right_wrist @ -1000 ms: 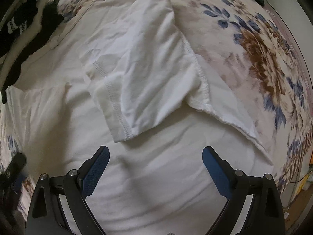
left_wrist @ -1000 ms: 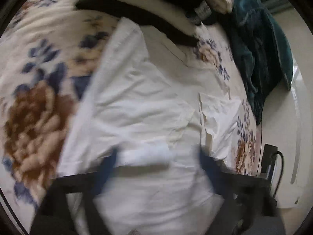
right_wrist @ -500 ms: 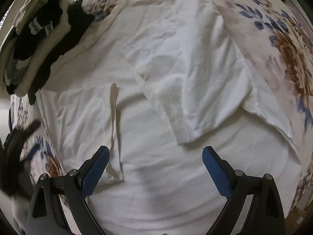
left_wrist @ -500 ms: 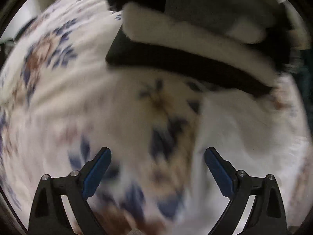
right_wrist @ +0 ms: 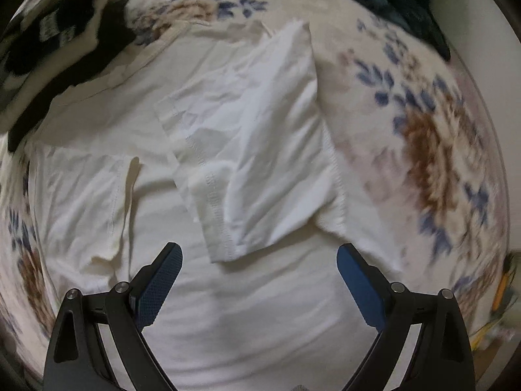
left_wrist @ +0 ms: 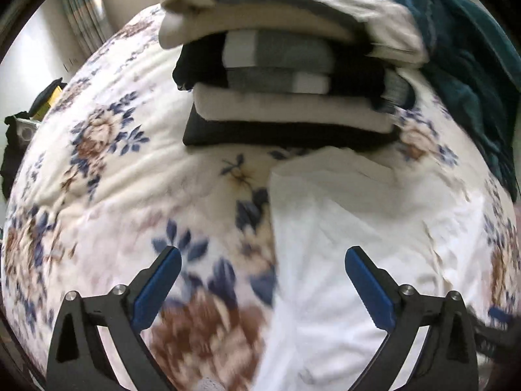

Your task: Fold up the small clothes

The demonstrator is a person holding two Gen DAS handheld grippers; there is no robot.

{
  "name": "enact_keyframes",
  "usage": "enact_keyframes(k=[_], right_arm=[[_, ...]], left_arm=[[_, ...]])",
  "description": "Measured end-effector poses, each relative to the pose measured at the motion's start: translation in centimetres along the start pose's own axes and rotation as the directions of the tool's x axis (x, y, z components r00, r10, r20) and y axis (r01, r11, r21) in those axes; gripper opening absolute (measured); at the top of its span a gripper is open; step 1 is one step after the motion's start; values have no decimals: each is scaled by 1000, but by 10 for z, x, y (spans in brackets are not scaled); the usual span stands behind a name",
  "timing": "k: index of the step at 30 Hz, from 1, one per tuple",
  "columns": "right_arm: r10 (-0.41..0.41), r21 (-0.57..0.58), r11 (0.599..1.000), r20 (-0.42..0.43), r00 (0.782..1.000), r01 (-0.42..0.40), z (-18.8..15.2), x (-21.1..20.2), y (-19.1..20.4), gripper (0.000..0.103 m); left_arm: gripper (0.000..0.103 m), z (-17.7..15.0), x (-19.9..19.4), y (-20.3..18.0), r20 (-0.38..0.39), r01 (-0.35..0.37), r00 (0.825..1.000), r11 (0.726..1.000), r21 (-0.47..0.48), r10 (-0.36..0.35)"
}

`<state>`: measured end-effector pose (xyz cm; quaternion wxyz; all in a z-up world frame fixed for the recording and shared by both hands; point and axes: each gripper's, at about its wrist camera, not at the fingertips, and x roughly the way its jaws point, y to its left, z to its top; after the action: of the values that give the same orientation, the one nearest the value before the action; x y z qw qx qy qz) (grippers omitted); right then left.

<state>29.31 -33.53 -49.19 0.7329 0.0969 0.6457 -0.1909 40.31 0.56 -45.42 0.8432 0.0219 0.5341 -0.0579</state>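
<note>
White T-shirt point(right_wrist: 260, 309) lies spread flat on the bed's floral quilt point(left_wrist: 107, 202), with both sleeves already turned in over the body: the right sleeve point(right_wrist: 260, 150) sits as a crisp flap near the middle, and the left sleeve point(right_wrist: 81, 202) lies folded in with its lower corner curled up. The right tool point(right_wrist: 259, 280) hovers over the lower body of the shirt, its jaws wide apart and holding nothing; the left tool point(left_wrist: 262, 280) is likewise spread and empty, poised over the shirt's left edge, where cloth meets quilt. The likeliest trouble is at that edge: the shirt is thin and pale against a soft, puffy cover, so a pinch there may catch quilt along with the shirt, or only the top layer, and lifting it would drag the tucked sleeve out of place. The curled corner of the left sleeve could be trapped as a crease if the next fold goes over it unsmoothed. If the two tools grip at uneven heights, the fold line will probably run crooked and the right sleeve may slide. A stack of folded clothes point(left_wrist: 286, 78) sits just beyond the collar, touching or nearly touching the shirt, so a fold swept toward it might nudge the stack or land partly on it. The left view is smeared, so exactly where its fingers sit over the hem cannot be told.
</note>
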Motion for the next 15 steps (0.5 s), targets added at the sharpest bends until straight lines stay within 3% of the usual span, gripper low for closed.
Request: enact_keyframes(k=[2, 5, 8, 10, 13, 15], right_arm=[[10, -74, 997, 26, 1000, -8, -2, -6, 5, 97], [98, -162, 982, 26, 995, -93, 0, -21, 6, 97], [211, -153, 965, -34, 977, -214, 3, -26, -25, 97], [287, -120, 946, -117, 951, -300, 2, -25, -60, 97], [318, -121, 929, -217, 923, -348, 13, -30, -100, 97], [296, -171, 925, -236, 925, -340, 22, -31, -137, 97]], left_arm=[[103, -14, -15, -20, -11, -8, 1000, 1000, -8, 8], [103, -38, -38, -49, -36, -16, 999, 999, -41, 14], [103, -68, -54, -96, -97, -41, 995, 996, -82, 33], [103, -99, -63, -130, -146, -62, 988, 992, -106, 46], [103, -146, -68, -186, -238, -73, 970, 991, -108, 46], [103, -176, -66, -222, -301, -60, 953, 993, -105, 26]])
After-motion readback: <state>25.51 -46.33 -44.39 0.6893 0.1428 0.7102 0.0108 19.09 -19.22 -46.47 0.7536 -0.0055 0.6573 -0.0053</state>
